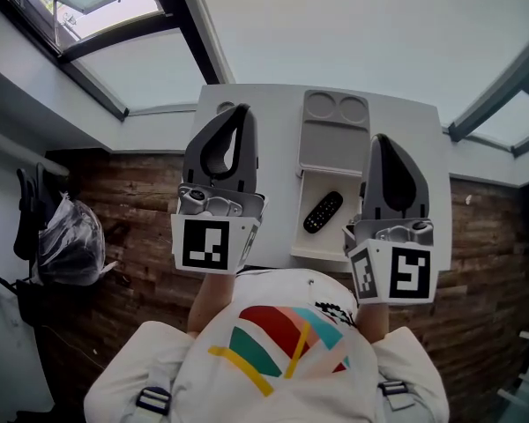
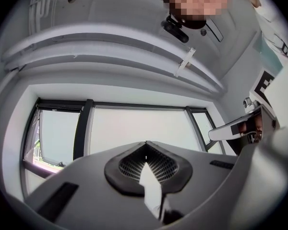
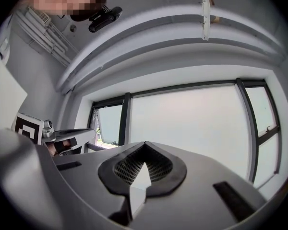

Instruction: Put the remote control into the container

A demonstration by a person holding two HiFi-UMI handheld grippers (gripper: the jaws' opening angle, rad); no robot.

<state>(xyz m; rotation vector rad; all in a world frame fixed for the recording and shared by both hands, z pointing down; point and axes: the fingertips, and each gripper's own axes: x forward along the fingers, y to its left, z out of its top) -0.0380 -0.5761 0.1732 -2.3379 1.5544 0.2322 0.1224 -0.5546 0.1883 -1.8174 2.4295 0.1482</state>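
— Black oblong remote control (image 1: 323,211): where?
— Lying aslant inside the white rectangular plastic container (image 1: 331,241) (its open tray).
— The tongs?
— Left gripper (image 1: 239,111) left of the container, right gripper (image 1: 378,139) at its right edge; both closed tight, holding nothing.

White table (image 1: 264,113) ahead of you, standing on a wood-plank floor (image 1: 132,192). Grey bag (image 1: 69,245) at your left, well apart from the table. Large dark-framed windows (image 3: 192,123) beyond.
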